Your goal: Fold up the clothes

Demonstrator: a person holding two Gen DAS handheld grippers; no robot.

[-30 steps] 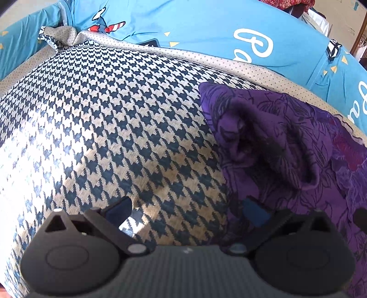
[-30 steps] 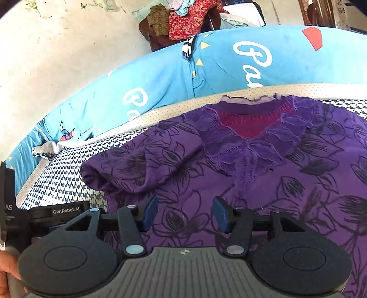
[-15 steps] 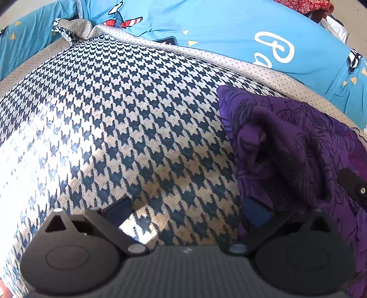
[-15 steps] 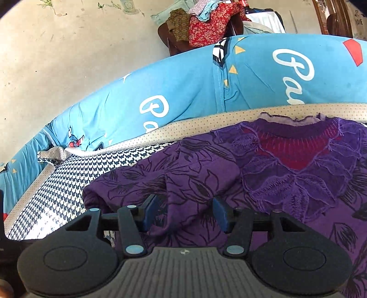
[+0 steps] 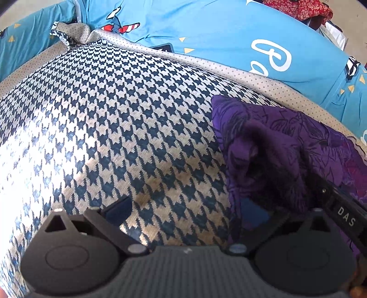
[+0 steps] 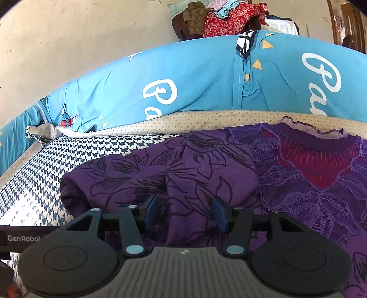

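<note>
A purple floral garment (image 6: 229, 169) with a red lace neckline (image 6: 321, 165) lies flat on the houndstooth bed cover (image 5: 114, 128). Its sleeve (image 5: 263, 146) is bunched at the garment's left side. My right gripper (image 6: 184, 212) is low over the sleeve (image 6: 128, 181); its jaws are closing with a ridge of purple fabric between the blue pads. My left gripper (image 5: 187, 212) stands wide open on the cover beside the sleeve. Its right fingertip (image 5: 254, 212) is tucked under the sleeve's edge. The right gripper's body (image 5: 344, 217) shows at that view's right edge.
A blue printed pillow or quilt (image 6: 206, 75) lies along the far side of the bed, past a dotted beige border (image 6: 206, 119). A chair heaped with clothes (image 6: 229, 20) stands behind it by the wall. Bare houndstooth cover stretches to the left of the garment.
The right gripper has moved left and down across the garment, from below the neckline onto the sleeve. Its body has come into the left wrist view. The left gripper has barely shifted.
</note>
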